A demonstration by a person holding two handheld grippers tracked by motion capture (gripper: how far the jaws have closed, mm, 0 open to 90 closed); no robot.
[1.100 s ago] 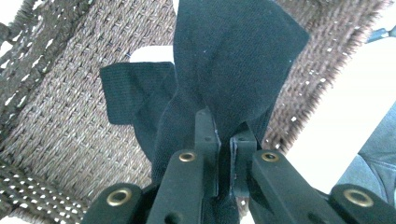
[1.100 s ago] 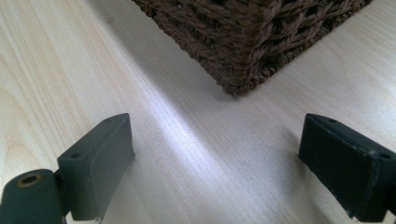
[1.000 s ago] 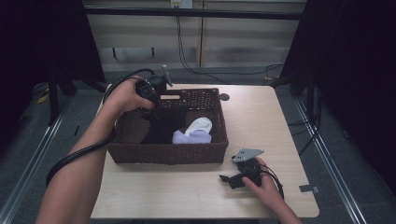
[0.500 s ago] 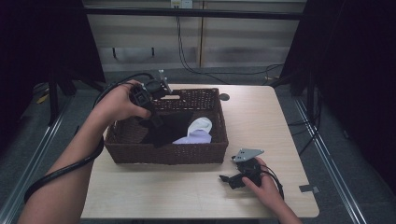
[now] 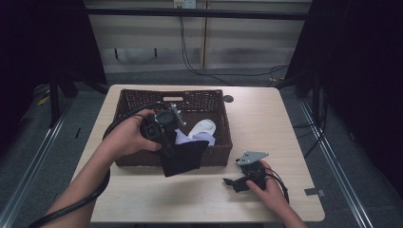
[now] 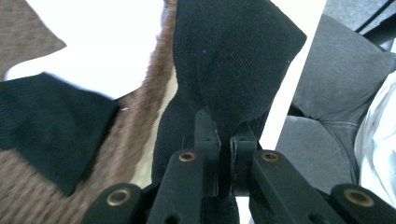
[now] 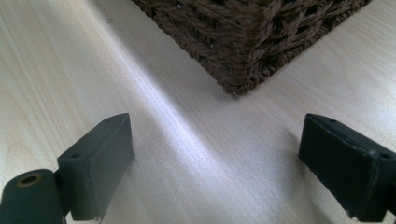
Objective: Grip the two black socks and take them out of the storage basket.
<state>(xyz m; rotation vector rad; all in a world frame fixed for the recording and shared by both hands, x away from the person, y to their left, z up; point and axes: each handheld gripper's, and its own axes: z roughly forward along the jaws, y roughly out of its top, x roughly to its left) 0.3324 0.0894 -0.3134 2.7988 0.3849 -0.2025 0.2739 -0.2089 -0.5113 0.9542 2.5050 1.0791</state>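
Left gripper: left gripper (image 5: 167, 142) sits above the near wall of the basket, its jaws pressed together on a fold of the black cloth; in the left gripper view the two black jaws meet with the fabric pinched between them.
Black cloth: black cloth (image 5: 184, 156) hangs down from the jaws, draped over the basket's near rim and reaching the table in front of it; in the left gripper view it (image 6: 233, 60) spreads out beyond the jaw tips.
Basket: brown woven basket (image 5: 142, 97) lies beyond and beneath the left jaws; one of its corners (image 7: 243, 51) lies ahead of the right jaws, apart from them.
White cloth: white cloth (image 5: 202, 129) lies inside the basket, just past the left jaws, touching the black cloth.
Second dark piece: another black cloth piece (image 6: 46, 126) lies on the basket floor, to the left of the jaws in the left gripper view.
Right gripper: right gripper (image 5: 233, 182) rests on the table (image 5: 266, 114) beside the basket's near right corner, jaws spread wide with bare tabletop between them, nothing held.
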